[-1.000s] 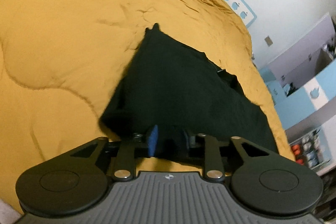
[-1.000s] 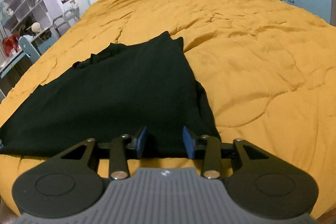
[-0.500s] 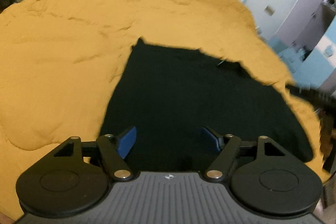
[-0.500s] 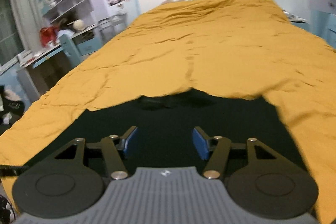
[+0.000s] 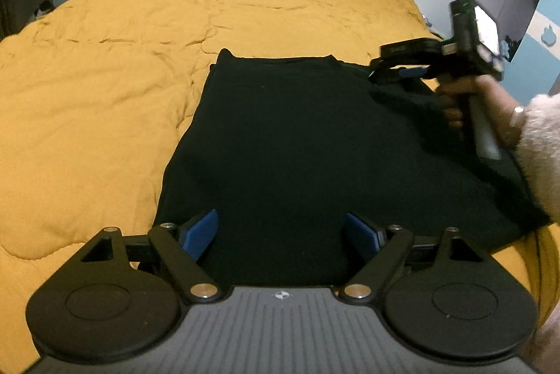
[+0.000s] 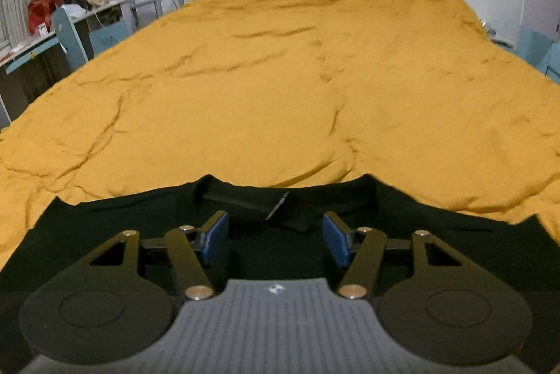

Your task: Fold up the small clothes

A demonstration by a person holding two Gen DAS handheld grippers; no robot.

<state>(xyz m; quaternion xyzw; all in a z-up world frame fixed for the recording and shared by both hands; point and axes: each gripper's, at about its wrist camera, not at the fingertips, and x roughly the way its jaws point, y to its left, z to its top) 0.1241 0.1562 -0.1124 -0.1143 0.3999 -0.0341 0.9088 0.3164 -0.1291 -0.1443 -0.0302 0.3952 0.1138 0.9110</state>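
A black garment [image 5: 297, 143] lies flat on the yellow bed [image 5: 115, 69], toward its near edge. The left gripper [image 5: 280, 234] hangs over the garment's near hem, its jaws opening wide with only flat cloth below the blue pads and nothing pinched. The right gripper [image 6: 274, 239], held in a hand [image 5: 465, 101] at the garment's far right corner, hovers just over the collar [image 6: 252, 202] with jaws parted, gripping nothing.
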